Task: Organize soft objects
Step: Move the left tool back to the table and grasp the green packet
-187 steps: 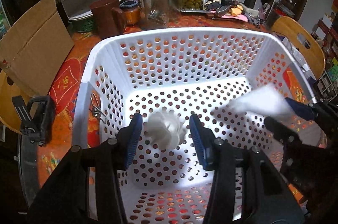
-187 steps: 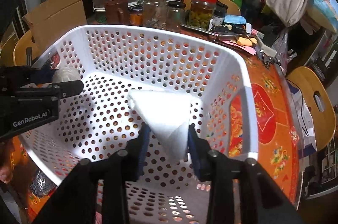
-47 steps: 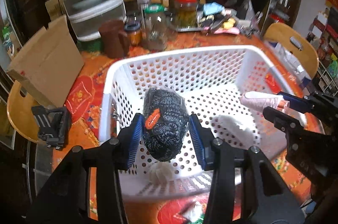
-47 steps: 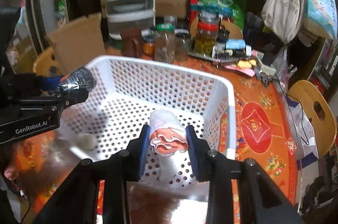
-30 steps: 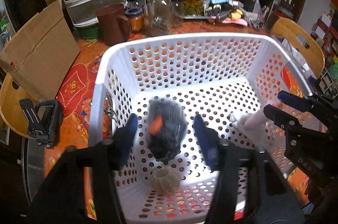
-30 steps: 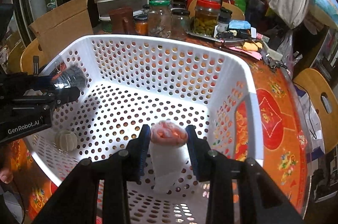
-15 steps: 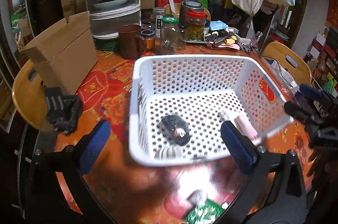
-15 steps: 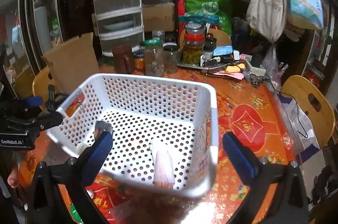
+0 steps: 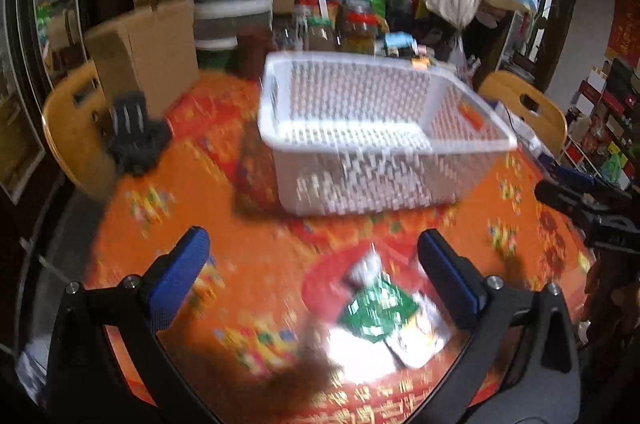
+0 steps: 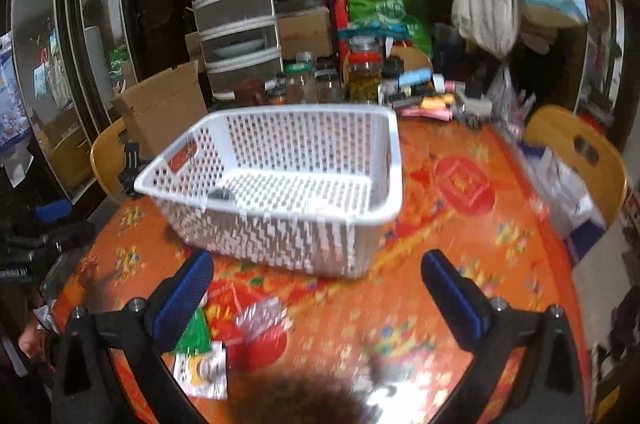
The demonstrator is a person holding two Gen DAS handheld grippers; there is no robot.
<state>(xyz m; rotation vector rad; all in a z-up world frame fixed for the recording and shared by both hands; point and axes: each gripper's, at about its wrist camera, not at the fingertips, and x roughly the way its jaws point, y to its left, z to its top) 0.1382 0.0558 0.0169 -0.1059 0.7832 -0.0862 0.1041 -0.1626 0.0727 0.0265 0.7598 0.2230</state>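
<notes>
The white perforated basket (image 9: 304, 144) stands on the orange patterned table; it also shows in the right wrist view (image 10: 394, 160). A dark bundle (image 10: 223, 195) lies inside it at the left. My left gripper (image 9: 314, 266) is wide open and empty, pulled back near the table's front edge. My right gripper (image 10: 316, 284) is wide open and empty, also back from the basket. In front of the basket lie a green-and-white packet (image 9: 380, 308) and a clear crinkled wrapper (image 10: 260, 316). The view is blurred by motion.
Jars (image 10: 364, 72), a brown mug (image 9: 250, 52), a drawer unit (image 10: 236, 24) and a cardboard box (image 9: 140, 56) stand behind the basket. Wooden chairs (image 10: 576, 152) sit at the table's sides. A black clamp (image 9: 132, 136) lies on the left chair.
Both grippers opened and dropped their rolls into the basket, then pulled back and up away from it. The packets on the near table came into view.
</notes>
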